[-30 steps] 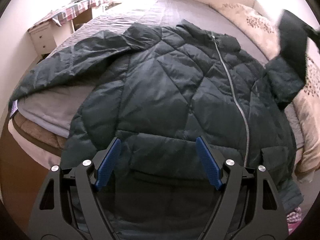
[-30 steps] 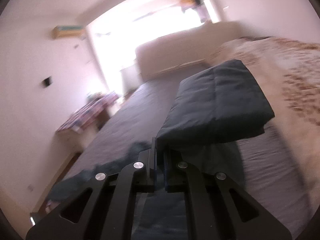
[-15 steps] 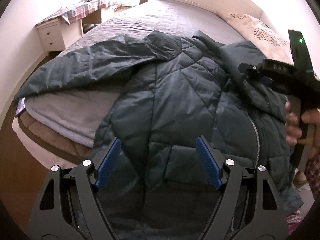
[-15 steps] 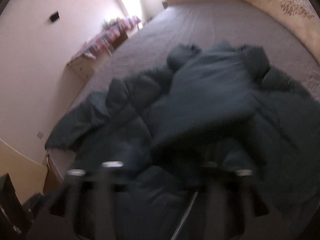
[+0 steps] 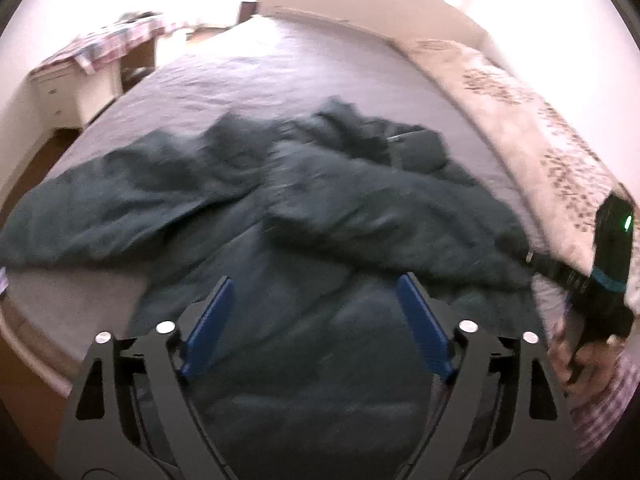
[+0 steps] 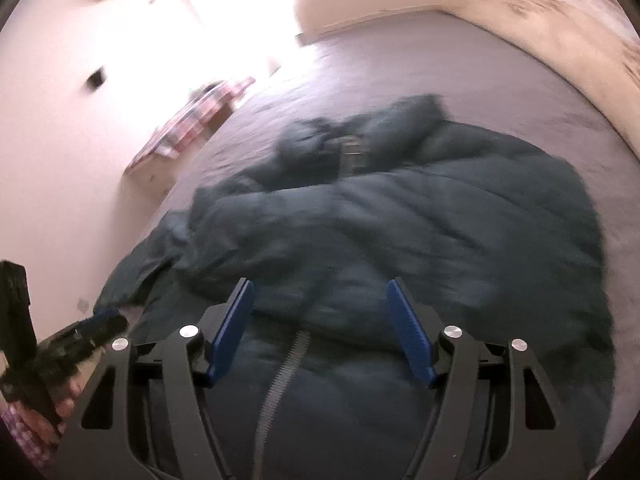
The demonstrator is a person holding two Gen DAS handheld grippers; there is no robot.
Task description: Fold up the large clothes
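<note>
Left gripper [image 5: 316, 320]: I read its jaws as spread wide, and they have just been opening further. Nothing sits between the blue pads [image 5: 210, 326]; they hang above the jacket [image 5: 320, 216] without touching it.

The jacket, dark and quilted, lies flat on the grey bed [image 5: 280, 80]. Beyond and to the left of the left jaws, one sleeve [image 5: 100, 216] stretches out toward the bed's edge. Straight ahead of the jaws, the other sleeve [image 5: 380, 220] is folded across the chest. The collar end is bunched at the far side. Picture is smeared, so the quilting detail is lost.

Off to the right of the left jaws, a hand [image 5: 580, 360] holds the second tool at the bed's side, near a patterned cream quilt [image 5: 540, 128].

Right gripper [image 6: 320, 324]: jaws spread, just been closing a little, with nothing pinched. The zipper [image 6: 280, 384] runs up between its pads, lying below them on the jacket's front. The body of the jacket fills the view ahead and to the right of these jaws. Left of them, the left tool shows at the frame edge, and further off a cabinet with a checked cloth [image 6: 192, 120] stands against the wall.
</note>
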